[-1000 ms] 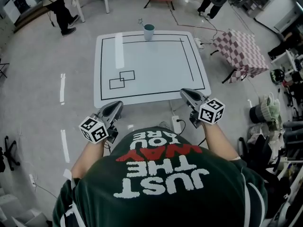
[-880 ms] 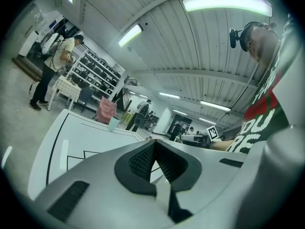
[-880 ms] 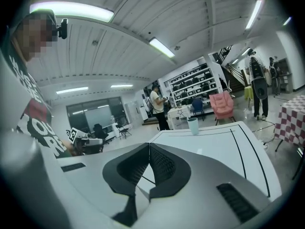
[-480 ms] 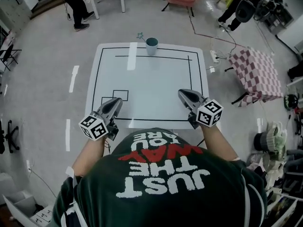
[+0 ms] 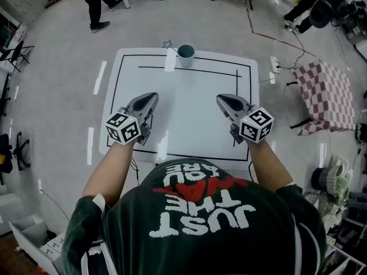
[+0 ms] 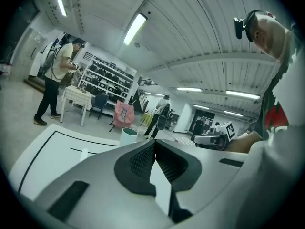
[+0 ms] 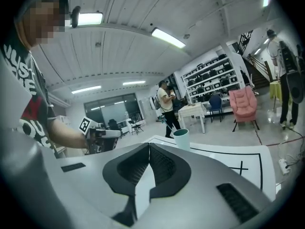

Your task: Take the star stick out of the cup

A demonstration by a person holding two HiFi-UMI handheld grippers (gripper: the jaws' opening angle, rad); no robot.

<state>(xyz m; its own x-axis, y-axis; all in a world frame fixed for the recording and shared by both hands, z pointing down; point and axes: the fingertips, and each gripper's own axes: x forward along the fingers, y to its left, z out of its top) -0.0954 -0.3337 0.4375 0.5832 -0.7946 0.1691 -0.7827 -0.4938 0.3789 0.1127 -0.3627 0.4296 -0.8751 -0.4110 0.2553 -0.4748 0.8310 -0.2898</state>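
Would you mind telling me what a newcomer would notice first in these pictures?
Probably the left gripper and right gripper, both shut and empty, over the near half of the white table. Then the lone teal cup at the far edge, its star stick leaning out leftward.

Lab hall: tape-marked white table [image 5: 183, 116], equipment shelves [image 6: 104, 75]
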